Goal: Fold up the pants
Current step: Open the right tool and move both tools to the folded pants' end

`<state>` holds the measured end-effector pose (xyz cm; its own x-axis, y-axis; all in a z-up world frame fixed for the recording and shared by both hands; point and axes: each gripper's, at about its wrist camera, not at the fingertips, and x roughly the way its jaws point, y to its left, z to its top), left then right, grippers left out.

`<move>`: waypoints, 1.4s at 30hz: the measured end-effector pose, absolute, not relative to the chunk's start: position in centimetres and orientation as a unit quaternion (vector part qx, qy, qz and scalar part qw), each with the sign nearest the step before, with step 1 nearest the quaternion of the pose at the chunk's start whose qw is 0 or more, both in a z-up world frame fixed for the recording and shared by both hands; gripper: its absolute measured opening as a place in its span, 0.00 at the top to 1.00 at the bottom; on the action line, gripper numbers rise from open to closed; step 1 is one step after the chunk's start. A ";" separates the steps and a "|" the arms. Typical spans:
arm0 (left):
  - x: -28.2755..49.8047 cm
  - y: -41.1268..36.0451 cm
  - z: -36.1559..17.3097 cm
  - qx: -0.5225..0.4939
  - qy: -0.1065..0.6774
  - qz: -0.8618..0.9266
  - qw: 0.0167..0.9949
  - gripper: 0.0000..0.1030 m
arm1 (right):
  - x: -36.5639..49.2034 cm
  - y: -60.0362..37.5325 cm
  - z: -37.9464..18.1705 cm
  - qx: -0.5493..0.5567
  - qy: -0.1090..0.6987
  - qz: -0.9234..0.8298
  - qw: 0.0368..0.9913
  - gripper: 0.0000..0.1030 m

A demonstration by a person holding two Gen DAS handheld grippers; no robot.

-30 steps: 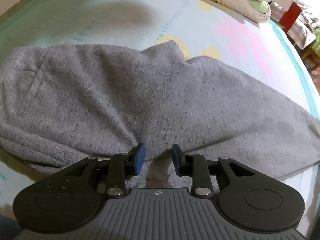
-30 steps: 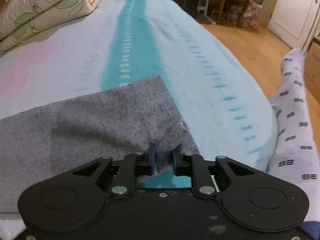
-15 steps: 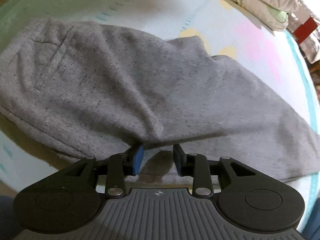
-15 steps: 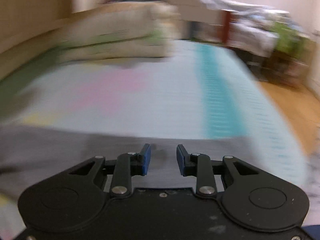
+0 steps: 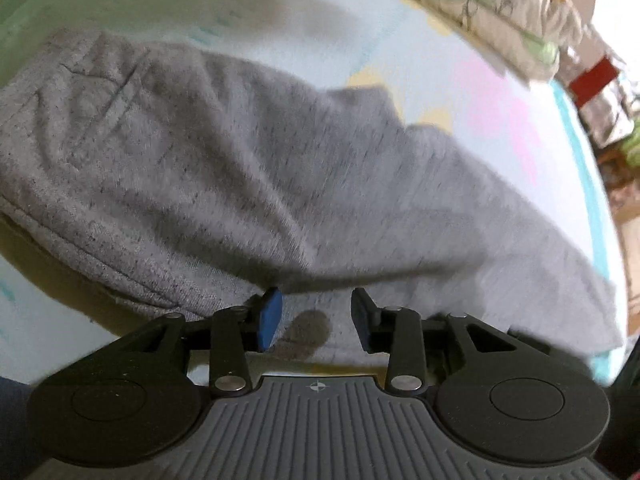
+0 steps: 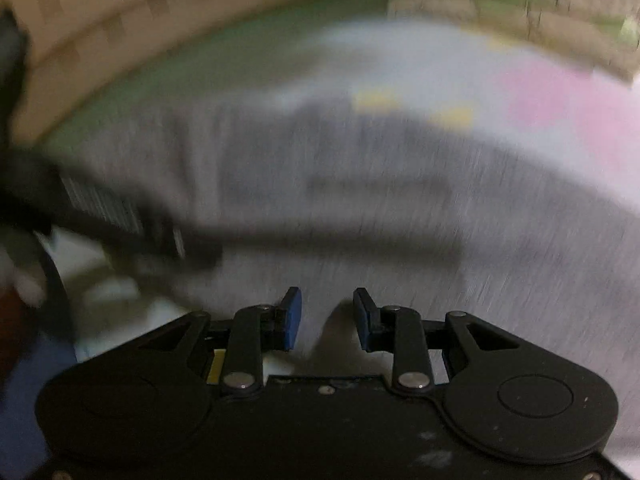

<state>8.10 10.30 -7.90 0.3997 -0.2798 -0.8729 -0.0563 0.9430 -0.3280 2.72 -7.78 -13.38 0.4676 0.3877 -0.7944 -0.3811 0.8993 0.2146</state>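
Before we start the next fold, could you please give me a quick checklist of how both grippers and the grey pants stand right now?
1. Left gripper released: ok, jaws apart, just been opening, nothing pinched.
2. Right gripper released: ok, jaws apart, just been opening, nothing between them.
3. Grey pants folded lengthwise on the bed sheet: ok.
4. Fabric smooth: not ok, creases by the near edge.
5. Right wrist view sharp enough to aim: not ok, blurred.
6. Leg cuffs aligned: cannot tell.
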 end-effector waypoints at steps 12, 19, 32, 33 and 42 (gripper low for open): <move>14.6 10.6 -5.8 -0.196 0.431 -0.056 0.879 0.64 | 1.8 -7.7 -13.3 -0.009 0.445 0.232 0.865 0.68; 15.2 11.9 -9.1 -0.205 0.413 -0.028 0.887 0.64 | 2.3 -8.5 -12.8 -0.003 0.458 0.243 0.855 0.68; 16.7 15.5 -9.4 -0.266 0.391 -0.001 0.881 0.64 | 16.6 -9.7 -7.9 0.052 0.398 0.318 0.859 0.65; 16.8 15.2 -9.3 -0.257 0.392 -0.003 0.883 0.64 | 18.2 -9.1 -8.4 0.049 0.406 0.324 0.853 0.65; 17.1 14.4 -9.2 -0.232 0.391 -0.017 0.891 0.64 | 24.5 -6.8 -11.3 0.058 0.471 0.371 0.798 0.63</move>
